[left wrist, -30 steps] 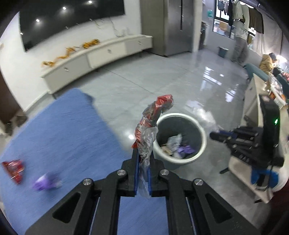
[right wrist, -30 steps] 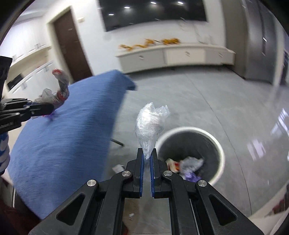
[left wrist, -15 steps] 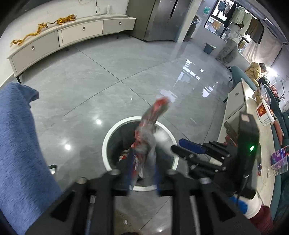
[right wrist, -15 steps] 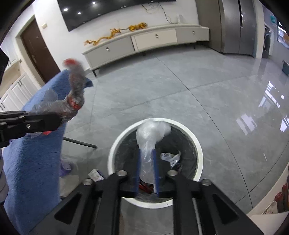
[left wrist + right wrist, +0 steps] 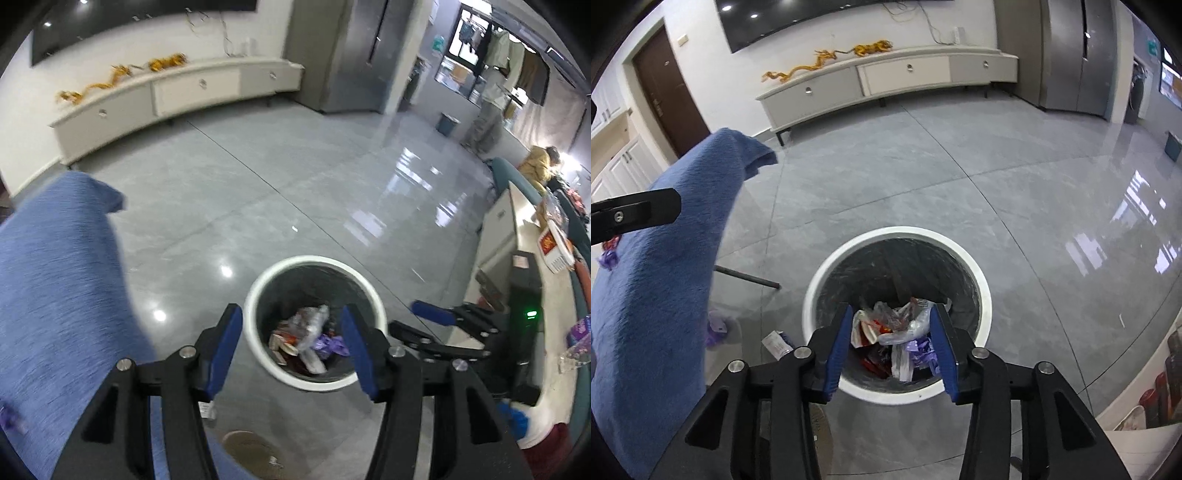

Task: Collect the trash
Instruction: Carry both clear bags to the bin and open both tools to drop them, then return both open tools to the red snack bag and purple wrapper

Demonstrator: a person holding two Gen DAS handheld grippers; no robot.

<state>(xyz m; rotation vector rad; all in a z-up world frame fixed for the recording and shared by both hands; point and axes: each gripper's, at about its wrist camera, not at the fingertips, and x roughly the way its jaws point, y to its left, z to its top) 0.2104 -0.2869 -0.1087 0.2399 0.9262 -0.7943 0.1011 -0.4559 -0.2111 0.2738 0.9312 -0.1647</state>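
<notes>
Purple and red wrappers [image 5: 608, 254] are seen left on the blue-clothed table [image 5: 657, 295], nearest the left gripper [image 5: 291, 345]; both it and the right gripper [image 5: 892, 349], fingers spread and empty, are held over the bin [image 5: 982, 295].

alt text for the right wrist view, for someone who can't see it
The open, empty right tool hangs above a white-rimmed trash bin holding crumpled wrappers. A blue cloth-covered table stands to the left on glossy grey floor, with scraps of litter beside the bin.
</notes>
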